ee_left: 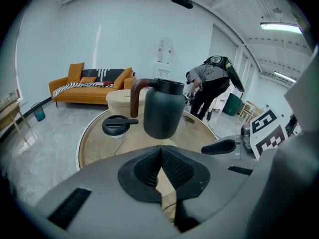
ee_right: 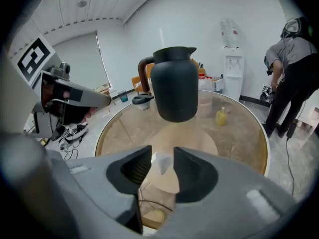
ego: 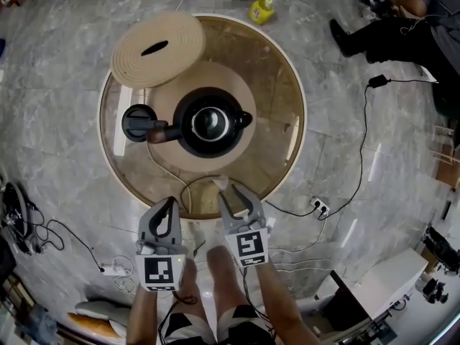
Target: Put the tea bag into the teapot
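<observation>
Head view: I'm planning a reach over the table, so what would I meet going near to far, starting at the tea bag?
tea bag → teapot → round woven mat → yellow bottle

At the upper left of your head view, a round woven mat overlaps the rim of the glass table. A small yellow bottle shows at top centre by that rim. Right of centre, a white power strip lies on the marble floor.

Teapot centre of counter, lid just left of it, disc at far-left rim, bottle on floor behind.
</observation>
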A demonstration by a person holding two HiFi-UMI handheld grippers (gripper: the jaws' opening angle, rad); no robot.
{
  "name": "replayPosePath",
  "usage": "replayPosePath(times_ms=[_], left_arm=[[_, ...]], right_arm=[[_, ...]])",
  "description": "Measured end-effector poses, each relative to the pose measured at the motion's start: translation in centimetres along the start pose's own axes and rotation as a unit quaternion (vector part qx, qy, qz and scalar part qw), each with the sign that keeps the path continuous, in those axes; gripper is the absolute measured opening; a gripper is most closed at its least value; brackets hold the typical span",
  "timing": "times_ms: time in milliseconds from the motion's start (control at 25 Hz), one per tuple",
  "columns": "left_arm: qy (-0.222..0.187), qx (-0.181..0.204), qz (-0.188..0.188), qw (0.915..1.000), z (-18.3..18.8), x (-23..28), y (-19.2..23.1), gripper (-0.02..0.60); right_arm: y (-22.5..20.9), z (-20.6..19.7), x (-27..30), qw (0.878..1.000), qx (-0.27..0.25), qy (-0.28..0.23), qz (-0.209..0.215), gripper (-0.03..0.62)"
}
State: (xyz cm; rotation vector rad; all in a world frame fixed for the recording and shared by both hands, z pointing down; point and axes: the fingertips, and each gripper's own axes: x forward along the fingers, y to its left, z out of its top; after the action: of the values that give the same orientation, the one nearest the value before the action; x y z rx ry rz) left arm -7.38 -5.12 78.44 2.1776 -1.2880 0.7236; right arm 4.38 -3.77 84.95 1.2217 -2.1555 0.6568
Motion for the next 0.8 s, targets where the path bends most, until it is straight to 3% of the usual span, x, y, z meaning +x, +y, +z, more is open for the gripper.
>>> replayPosePath(times_ms=[240,320,400,520,680,800], left_arm=[[0.01,-0.002,0.001,0.9999,-1.2,-0.2,0.1,0.017],[0.012,-0.007,0.003,0.9999,-1.4,-0.2,0.1,0.017],[0.006,0.012,-0.001,0.9999,-1.7,-0.2,0.2,0.017],[0.002,0.022,-0.002,0.9998,-1.6,-0.2,0.4,0.017],[0.014,-0.019,0.009,0.9997,-1.1,-0.2,0.1,0.017],[0.014,-0.026,0.009,0.9995,-0.9,-0.4,0.0,0.017]], right_arm=[[0.0,-0.7,0.5,1.0,0.004,0.004,0.007,0.131],[0.0,-0.8,0.5,1.0,0.003,0.004,0.005,0.07],[0.0,-1.0,0.6,1.0,0.0,0.007,0.002,0.026],[0.1,-1.2,0.7,1.0,0.0,0.009,-0.001,0.003],[-0.1,-1.1,0.5,1.0,0.0,0.005,-0.003,0.002],[-0.1,-0.7,0.1,1.0,0.002,0.001,-0.005,0.002]])
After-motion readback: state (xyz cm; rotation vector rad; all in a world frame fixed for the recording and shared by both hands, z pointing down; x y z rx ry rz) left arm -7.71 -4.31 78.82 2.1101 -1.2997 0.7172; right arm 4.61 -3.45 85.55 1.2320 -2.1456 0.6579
